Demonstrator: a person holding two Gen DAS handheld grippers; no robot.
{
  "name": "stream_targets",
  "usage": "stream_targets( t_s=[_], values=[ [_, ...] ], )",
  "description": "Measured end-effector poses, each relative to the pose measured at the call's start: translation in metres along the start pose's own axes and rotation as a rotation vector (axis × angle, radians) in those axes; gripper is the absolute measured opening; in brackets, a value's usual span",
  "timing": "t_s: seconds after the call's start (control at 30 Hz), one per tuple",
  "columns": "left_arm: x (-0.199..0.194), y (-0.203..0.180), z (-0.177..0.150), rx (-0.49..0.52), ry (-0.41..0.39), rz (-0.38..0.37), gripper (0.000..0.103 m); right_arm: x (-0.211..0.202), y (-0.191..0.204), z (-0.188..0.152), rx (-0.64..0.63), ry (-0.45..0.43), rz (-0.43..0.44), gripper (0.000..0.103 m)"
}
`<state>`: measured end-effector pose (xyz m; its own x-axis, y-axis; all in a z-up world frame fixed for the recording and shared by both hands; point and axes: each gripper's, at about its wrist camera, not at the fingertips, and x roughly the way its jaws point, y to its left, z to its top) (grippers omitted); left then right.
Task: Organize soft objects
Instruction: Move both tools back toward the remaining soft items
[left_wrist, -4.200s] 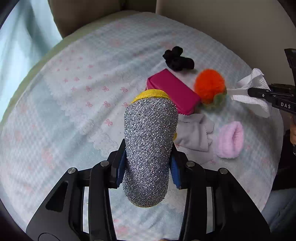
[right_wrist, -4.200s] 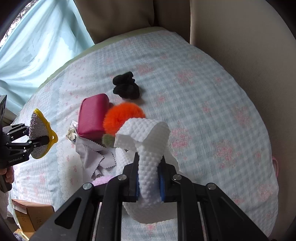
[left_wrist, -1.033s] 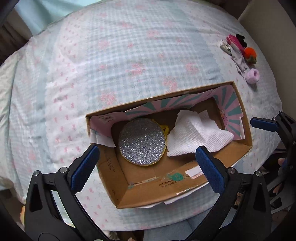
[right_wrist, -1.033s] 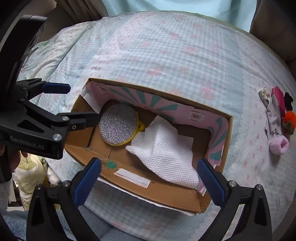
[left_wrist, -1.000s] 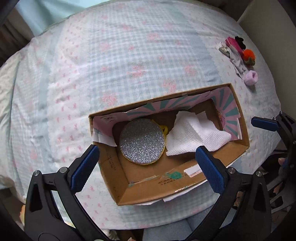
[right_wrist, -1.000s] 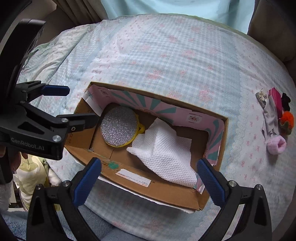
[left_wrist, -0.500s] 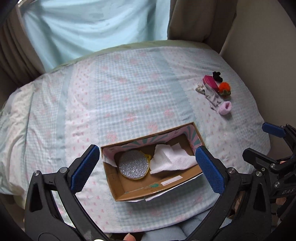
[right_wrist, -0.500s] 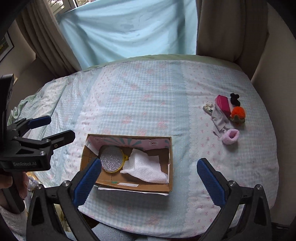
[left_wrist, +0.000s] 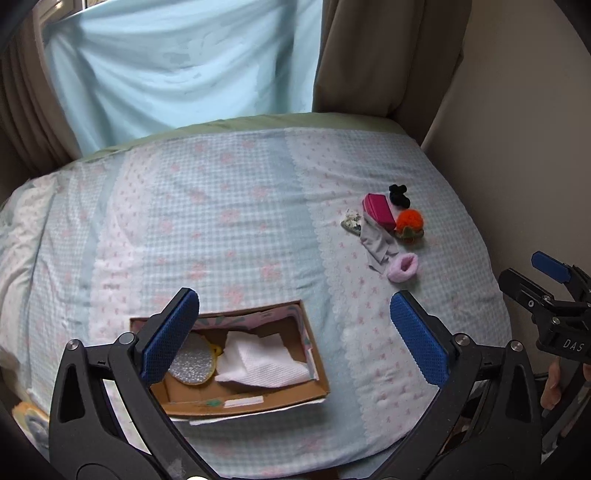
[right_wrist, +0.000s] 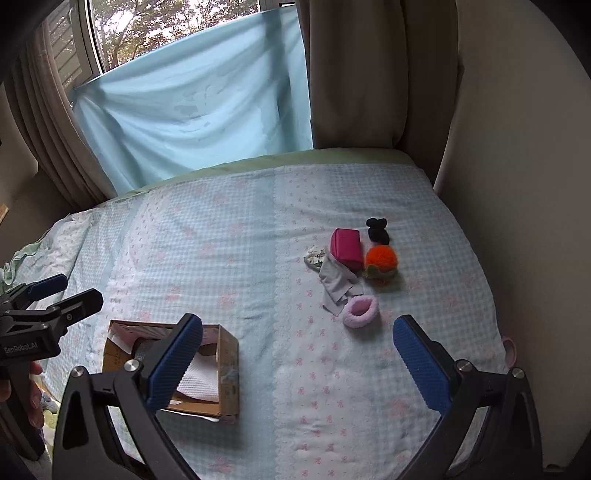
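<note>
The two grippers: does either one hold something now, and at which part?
Nothing is held. The left gripper and the right gripper are both open and empty, above the bed.

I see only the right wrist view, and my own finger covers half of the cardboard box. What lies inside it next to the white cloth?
Observer: A silver scrubber with a yellow rim lies flat in the cardboard box, right next to the white cloth and to its left in the left wrist view.
Operator: Does the box still have free floor for more things?
Observer: Yes. A strip of bare cardboard shows along the near wall, in front of both items.
</note>
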<state>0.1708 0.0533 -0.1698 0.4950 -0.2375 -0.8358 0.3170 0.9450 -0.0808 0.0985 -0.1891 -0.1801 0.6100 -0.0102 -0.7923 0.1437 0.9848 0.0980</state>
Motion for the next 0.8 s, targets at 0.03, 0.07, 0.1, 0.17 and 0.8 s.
stream_targets(
  t_s=[0.03,0.07,0.1,0.17,0.8],
  values=[
    [0.004,-0.012,0.002,-0.012,0.001,0.001,0.103,0.001,-0.013,0.004,-0.003,-0.009,0.006,0.103],
    [0.009,-0.024,0.004,-0.025,0.001,-0.004,0.103,0.003,-0.026,0.007,-0.008,-0.017,0.009,0.103],
    [0.014,-0.035,0.006,-0.036,-0.002,-0.010,0.103,0.005,-0.038,0.011,-0.015,-0.022,0.010,0.103],
    [0.026,-0.058,0.010,-0.053,-0.008,-0.018,0.103,0.012,-0.061,0.018,-0.023,-0.029,0.015,0.103],
    [0.240,-0.188,0.021,-0.020,-0.104,-0.095,0.103,0.198,-0.184,0.012,-0.026,-0.052,0.115,0.103]
  ],
)
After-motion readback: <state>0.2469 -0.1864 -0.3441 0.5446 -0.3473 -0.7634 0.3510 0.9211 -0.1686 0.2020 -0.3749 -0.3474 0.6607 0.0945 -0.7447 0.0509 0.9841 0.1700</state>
